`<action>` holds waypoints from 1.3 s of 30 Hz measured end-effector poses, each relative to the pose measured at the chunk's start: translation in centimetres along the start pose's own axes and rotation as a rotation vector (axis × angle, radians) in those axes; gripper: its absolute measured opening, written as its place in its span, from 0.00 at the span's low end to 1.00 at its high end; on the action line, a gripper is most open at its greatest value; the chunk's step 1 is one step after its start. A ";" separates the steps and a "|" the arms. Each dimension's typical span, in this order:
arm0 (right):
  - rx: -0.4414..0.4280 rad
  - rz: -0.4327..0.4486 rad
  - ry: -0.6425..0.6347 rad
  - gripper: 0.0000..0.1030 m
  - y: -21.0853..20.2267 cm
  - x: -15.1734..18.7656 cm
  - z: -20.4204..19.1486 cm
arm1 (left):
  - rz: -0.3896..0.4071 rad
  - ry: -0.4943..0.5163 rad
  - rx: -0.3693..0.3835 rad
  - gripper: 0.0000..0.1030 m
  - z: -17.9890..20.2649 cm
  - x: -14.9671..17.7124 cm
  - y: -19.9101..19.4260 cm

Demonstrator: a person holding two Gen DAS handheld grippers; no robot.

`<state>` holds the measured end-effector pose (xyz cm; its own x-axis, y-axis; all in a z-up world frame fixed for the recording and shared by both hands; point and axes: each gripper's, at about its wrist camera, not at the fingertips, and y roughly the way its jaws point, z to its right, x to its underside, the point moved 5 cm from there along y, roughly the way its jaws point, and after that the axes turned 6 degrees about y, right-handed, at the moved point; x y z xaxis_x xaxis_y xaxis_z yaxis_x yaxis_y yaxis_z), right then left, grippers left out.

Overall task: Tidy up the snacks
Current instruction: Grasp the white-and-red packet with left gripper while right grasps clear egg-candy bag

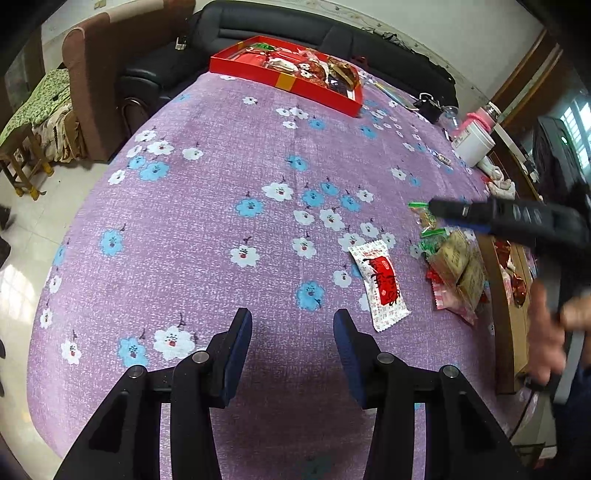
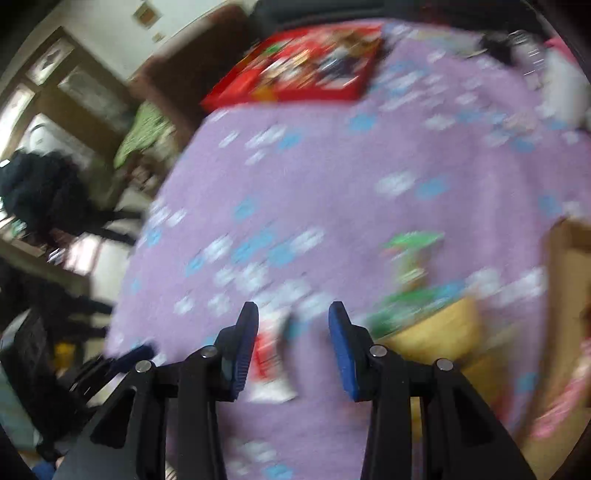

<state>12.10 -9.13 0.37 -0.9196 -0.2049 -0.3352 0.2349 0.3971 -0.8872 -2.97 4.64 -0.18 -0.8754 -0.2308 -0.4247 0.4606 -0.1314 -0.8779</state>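
My left gripper (image 1: 293,332) hangs open over bare purple flowered cloth, nothing between its fingers. A white-and-red snack packet (image 1: 380,284) lies just to its right. Beyond it sits a pile of snacks (image 1: 454,273): tan, green and red packets. A hand (image 1: 546,325) holds my right gripper (image 1: 436,208) above that pile. The right wrist view is blurred; there my right gripper (image 2: 293,321) stands open above the white-and-red packet (image 2: 269,362), pads apart from it. Green packets (image 2: 410,254) and a tan packet (image 2: 436,328) lie to its right. A red snack box (image 1: 288,74) holding several snacks stands at the far edge.
A cardboard box (image 1: 506,314) stands at the table's right side. A white container with a pink lid (image 1: 472,140) and a black clip (image 1: 428,105) sit at the far right. A black sofa (image 1: 258,29) and a brown armchair (image 1: 96,74) stand beyond the table.
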 end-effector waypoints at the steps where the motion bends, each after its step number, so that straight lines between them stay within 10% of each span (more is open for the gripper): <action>1: 0.035 0.016 0.009 0.37 -0.2 -0.6 0.9 | -0.002 0.003 0.001 0.47 0.1 0.0 0.1; 10: 0.106 -0.040 0.024 0.37 3.3 -1.6 4.6 | -0.013 0.034 0.010 0.47 1.0 0.3 0.2; 16: 0.118 -0.029 -0.038 0.19 4.0 -1.5 3.5 | -0.012 0.040 0.017 0.47 1.5 0.2 0.0; 26: 0.012 0.075 -0.076 0.19 -3.5 2.6 2.3 | -0.036 0.015 0.126 0.47 5.2 -1.6 2.0; 36: -0.052 0.060 -0.031 0.19 -7.2 8.8 4.5 | -0.080 -0.001 0.066 0.47 6.9 -3.1 6.1; 39: -0.049 0.065 -0.023 0.19 -7.8 9.5 5.2 | -0.069 0.051 0.026 0.27 7.7 -3.5 6.9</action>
<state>3.20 -18.84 2.47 -0.8953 -0.1969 -0.3995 0.2783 0.4531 -0.8469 4.41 -2.85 -3.06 -0.9111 -0.1711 -0.3751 0.4023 -0.1700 -0.8996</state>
